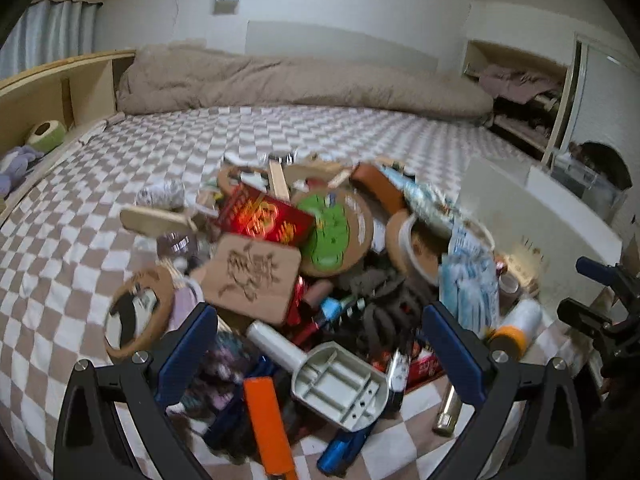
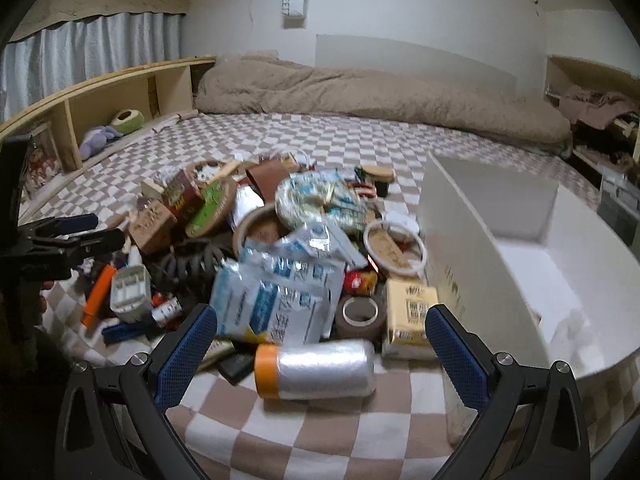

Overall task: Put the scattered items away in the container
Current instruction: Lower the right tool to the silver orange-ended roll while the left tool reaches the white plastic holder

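Blue-padded right tongs (image 2: 320, 344) hang wide open and empty just above a foil-wrapped roll (image 2: 316, 368) with an orange end, which lies on the checked bed (image 2: 280, 436). Left tongs (image 1: 320, 344) gape equally wide over a grey plastic handle (image 1: 340, 392) and an orange stick (image 1: 268, 424), holding nothing. One white box (image 2: 480, 264) stands just right of the heap and looks empty, so by my judgement tidying has barely begun. Countable: two tape rolls (image 2: 358, 316), one red carton (image 1: 264, 216); dozens remain.
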{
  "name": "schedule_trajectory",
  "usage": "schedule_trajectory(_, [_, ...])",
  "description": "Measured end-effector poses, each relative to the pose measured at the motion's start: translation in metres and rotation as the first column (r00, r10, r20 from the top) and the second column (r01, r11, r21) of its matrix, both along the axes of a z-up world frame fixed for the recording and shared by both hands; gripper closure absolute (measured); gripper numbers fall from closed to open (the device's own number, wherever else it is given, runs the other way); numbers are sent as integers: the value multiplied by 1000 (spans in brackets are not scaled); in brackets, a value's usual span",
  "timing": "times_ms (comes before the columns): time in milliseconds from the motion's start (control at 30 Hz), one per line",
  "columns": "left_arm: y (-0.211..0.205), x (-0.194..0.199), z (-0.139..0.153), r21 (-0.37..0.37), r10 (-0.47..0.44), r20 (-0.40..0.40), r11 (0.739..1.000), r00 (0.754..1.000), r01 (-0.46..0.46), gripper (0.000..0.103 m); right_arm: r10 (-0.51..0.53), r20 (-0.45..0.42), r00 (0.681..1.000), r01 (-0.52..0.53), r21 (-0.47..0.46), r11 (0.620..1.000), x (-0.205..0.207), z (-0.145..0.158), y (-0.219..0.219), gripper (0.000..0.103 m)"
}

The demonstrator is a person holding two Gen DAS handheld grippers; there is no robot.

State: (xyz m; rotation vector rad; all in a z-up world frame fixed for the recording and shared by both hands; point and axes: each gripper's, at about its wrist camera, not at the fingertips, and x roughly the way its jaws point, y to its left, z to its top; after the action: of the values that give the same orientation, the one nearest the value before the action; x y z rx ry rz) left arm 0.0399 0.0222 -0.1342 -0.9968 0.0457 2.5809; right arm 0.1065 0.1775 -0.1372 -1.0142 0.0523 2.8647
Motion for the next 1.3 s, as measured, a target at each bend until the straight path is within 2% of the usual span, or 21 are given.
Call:
schedule_trajectory(200, [9, 5, -29, -56, 20, 56, 998, 998, -17, 0, -4, 47, 999, 5, -2, 1000, -1, -25, 1, 0])
schedule_trajectory(400, [10, 6, -42, -98, 22, 69, 995, 997, -15, 0, -2, 101, 995, 0, 13, 1000, -8, -46, 1, 0])
schedule_trajectory(567, [12, 1, -48, -132, 33, 65, 991, 997, -24, 0, 5, 124, 992, -8, 26, 1000, -11, -58, -1, 0])
schedule_trajectory(667, [15, 1, -51, -178, 40, 54, 984, 998, -30, 0, 5, 121, 993, -5, -2, 1000, -11, -63, 0, 0])
schedule_trajectory(800, [18, 2, -53, -219, 41, 34, 975, 999, -32, 0, -52, 149, 987, 57, -27, 998, -14, -72, 5, 0])
schedule_trajectory(900, [21, 1, -55, -236, 33, 30, 971, 999, -25, 0, -53, 170, 984, 59, -30, 998, -17, -80, 6, 0])
schedule_trajectory(1067, [24, -1, -59, -294, 54, 11, 954, 998, -48, 0, -38, 143, 989, 39, -8, 999, -17, -85, 5, 0])
schedule_trajectory(1300, [3, 1, -52, -237, 106, 23, 967, 994, -98, 0, -23, 142, 990, 29, -40, 999, -21, -86, 11, 0])
